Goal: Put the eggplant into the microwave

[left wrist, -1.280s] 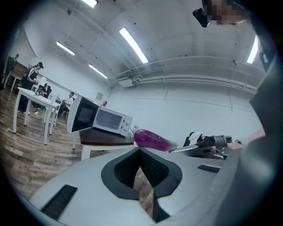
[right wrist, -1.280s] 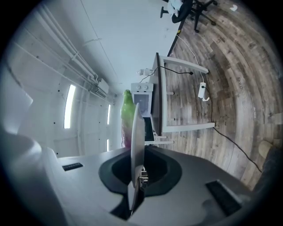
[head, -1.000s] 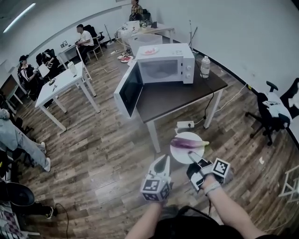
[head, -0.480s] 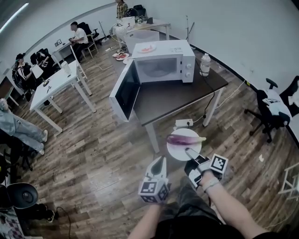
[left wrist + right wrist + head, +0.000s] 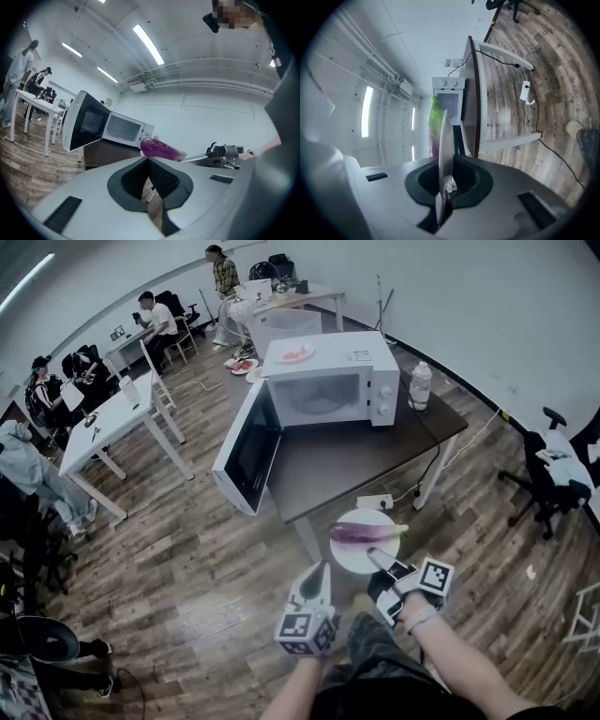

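Observation:
A purple eggplant (image 5: 361, 532) with a green stem lies on a white plate (image 5: 356, 556). My right gripper (image 5: 374, 555) is shut on the plate's near rim and holds it in the air just short of the dark table (image 5: 356, 451). In the right gripper view the plate (image 5: 444, 140) stands edge-on between the jaws, with the eggplant (image 5: 434, 117) behind it. The white microwave (image 5: 328, 385) sits on the table with its door (image 5: 244, 451) swung wide open to the left. My left gripper (image 5: 322, 570) is shut and empty, left of the plate; its view shows the eggplant (image 5: 161, 148) and microwave (image 5: 123, 132).
A water bottle (image 5: 419, 385) stands on the table right of the microwave. A power strip (image 5: 373, 502) lies on the floor under the table. White desks (image 5: 117, 418) with seated people are at the left and back. An office chair (image 5: 553, 460) is at the right.
The microwave and table have come closer in view. The plate with the eggplant stays in my right gripper and has moved toward the table's front edge. The left gripper keeps beside it.

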Tool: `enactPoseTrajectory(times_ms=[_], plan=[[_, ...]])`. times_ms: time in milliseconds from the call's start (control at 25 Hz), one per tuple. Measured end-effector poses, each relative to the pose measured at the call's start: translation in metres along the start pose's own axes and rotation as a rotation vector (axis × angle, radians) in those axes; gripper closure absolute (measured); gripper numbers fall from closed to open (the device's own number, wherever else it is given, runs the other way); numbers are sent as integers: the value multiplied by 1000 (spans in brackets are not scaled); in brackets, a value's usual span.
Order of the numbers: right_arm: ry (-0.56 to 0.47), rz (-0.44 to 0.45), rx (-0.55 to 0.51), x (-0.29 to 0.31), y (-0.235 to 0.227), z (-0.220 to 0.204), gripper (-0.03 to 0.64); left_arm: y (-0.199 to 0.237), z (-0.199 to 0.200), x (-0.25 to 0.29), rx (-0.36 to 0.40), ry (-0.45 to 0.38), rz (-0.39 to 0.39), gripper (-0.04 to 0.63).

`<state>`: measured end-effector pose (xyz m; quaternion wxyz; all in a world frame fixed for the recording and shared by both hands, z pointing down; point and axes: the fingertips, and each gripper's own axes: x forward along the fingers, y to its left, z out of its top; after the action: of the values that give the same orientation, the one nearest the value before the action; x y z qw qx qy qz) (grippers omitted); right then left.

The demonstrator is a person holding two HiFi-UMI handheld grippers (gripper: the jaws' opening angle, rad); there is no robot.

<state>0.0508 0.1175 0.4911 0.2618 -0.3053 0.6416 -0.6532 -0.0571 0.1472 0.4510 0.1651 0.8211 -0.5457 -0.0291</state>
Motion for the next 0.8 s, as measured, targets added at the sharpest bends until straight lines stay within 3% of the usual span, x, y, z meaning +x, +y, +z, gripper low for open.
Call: enactPoseTrajectory(times_ms=[400, 800], plan=[[48, 7, -12, 73, -1, 54, 600, 36, 18, 71, 3, 4, 18, 600], [115, -6, -9, 129, -3, 95, 600, 69, 29, 129, -20, 5, 90, 600]])
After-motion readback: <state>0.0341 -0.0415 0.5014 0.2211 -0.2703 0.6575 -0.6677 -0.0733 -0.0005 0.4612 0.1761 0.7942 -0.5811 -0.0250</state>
